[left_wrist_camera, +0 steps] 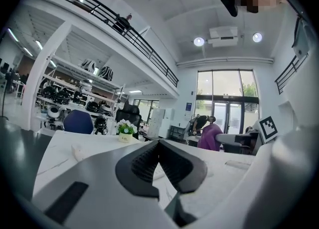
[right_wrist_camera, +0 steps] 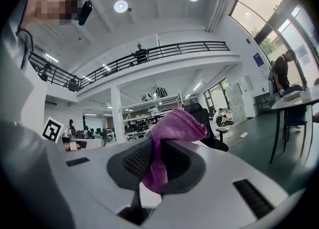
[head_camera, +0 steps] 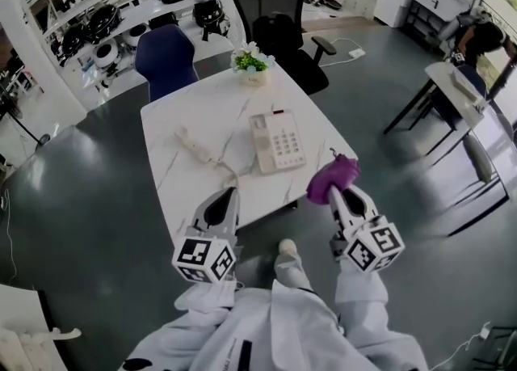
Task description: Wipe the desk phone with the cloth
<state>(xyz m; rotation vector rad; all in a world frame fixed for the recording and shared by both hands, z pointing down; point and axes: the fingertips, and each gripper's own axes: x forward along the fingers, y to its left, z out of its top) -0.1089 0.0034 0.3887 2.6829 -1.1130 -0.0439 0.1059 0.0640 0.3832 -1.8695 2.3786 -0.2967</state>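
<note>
Holding cloth [head_camera: 333, 177] clamped in right tool [head_camera: 338, 204], left tool [head_camera: 220, 208] closed on nothing. Not yet touching phone [head_camera: 275, 141]; whole wipe pending.

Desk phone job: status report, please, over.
Left tongs shut, empty. Right tongs shut on purple cloth, clear of desk phone. Nothing lies on the phone.

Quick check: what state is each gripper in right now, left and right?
Left gripper: closed, nothing between its jaws.
Right gripper: closed on the purple cloth.
</note>
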